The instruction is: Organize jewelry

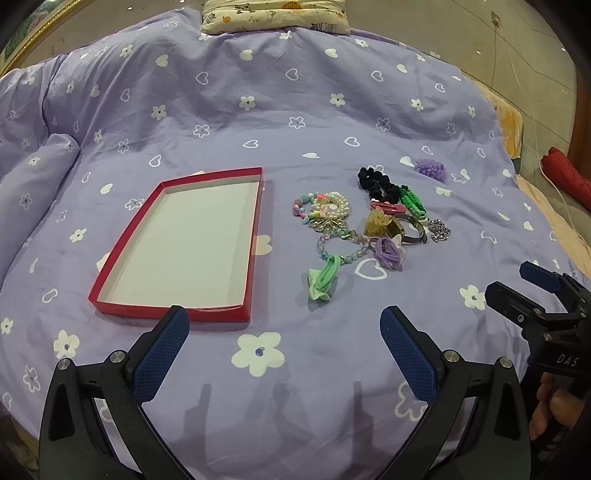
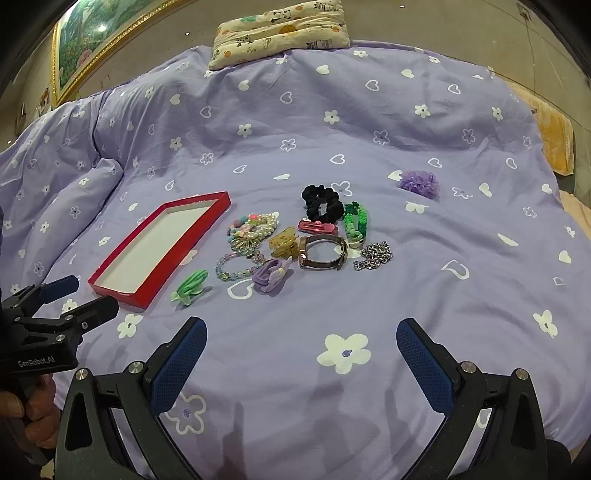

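An empty red tray (image 1: 255, 236) (image 2: 159, 284) with a white floor lies on the purple bedspread. To its right lies a heap of jewelry: a pearl and bead bracelet (image 1: 325, 210) (image 2: 255, 225), a green hair tie (image 1: 323, 282) (image 2: 190, 284), a purple hair tie (image 1: 389, 253) (image 2: 267, 278), a black scrunchie (image 1: 378, 182) (image 2: 321, 203), a watch (image 2: 323, 253), a silver chain (image 1: 439, 230) (image 2: 373, 254) and a purple flower (image 1: 430, 168) (image 2: 419, 182) set apart. My left gripper (image 1: 284, 319) is open and empty, near the tray's front edge. My right gripper (image 2: 301, 330) is open and empty, in front of the heap.
A patterned pillow (image 1: 273, 16) (image 2: 280, 31) lies at the head of the bed. A rolled fold of the quilt (image 1: 33, 177) lies at the left. A framed picture (image 2: 96, 40) hangs on the wall. An orange blanket (image 2: 554, 140) lies at the right edge.
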Motion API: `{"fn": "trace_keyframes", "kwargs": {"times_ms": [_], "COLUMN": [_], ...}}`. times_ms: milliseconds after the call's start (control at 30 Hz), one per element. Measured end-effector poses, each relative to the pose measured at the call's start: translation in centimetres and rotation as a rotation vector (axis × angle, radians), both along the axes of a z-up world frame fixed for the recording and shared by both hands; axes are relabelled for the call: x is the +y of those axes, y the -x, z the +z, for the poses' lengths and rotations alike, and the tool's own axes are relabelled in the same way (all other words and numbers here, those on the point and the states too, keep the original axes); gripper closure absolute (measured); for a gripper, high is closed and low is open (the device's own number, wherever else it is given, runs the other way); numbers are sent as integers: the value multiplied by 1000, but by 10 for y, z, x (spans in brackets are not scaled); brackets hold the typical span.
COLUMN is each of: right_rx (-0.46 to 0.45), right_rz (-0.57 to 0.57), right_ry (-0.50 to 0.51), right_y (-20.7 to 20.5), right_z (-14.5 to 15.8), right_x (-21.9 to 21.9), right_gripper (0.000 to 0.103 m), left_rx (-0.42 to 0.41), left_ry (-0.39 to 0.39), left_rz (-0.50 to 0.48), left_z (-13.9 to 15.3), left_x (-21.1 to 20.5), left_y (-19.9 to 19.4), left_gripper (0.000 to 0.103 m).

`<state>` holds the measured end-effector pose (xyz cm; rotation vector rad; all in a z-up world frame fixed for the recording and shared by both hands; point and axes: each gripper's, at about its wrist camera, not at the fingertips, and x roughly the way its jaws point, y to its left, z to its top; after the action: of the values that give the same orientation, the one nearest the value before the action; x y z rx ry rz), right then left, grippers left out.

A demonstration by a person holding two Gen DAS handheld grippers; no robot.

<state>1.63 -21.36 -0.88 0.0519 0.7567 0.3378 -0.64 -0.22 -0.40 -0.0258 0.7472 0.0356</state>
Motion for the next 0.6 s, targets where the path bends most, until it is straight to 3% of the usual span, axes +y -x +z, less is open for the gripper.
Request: {"fn": "trace_keyframes", "kwargs": {"times_ms": [600], "right_rx": [-5], "right_rz": [6], "right_ry": [-5], "right_y": [3], "right_z": [2], "right_x": [4], "right_gripper": [0], "left_rx": [-1], "left_ry": [-1], "left_rz": [0], "left_z": [1], "left_x": [0], "left_y": [0], "left_gripper": [0]}}
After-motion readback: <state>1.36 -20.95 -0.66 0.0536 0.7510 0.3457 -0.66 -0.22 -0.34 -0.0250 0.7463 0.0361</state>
